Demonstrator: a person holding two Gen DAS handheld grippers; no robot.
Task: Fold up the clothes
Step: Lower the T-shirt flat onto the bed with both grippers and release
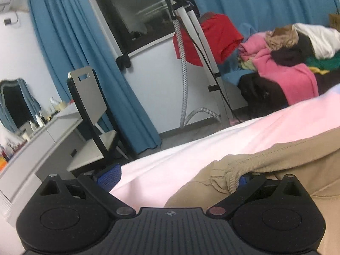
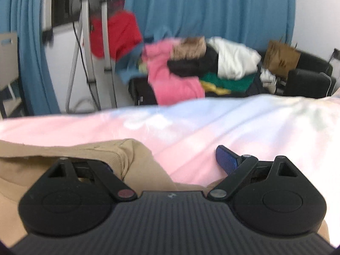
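Khaki garment point(image 1: 265, 170) is lying on the pink-sheeted bed point(image 1: 191, 155), its ribbed edge draping over one blue finger of each tool. Left tool point(image 1: 176, 176) and right tool point(image 2: 167, 159) are both standing released, jaws wide. Beyond, one clothes pile point(image 2: 191, 72), one red garment point(image 1: 212, 36) and one chair point(image 1: 91, 106) are waiting.

Pink bedsheet point(image 2: 212, 127) lies open ahead (tan garment point(image 2: 138, 165) bunched beside); clothes pile point(image 2: 191, 74) blocks beyond
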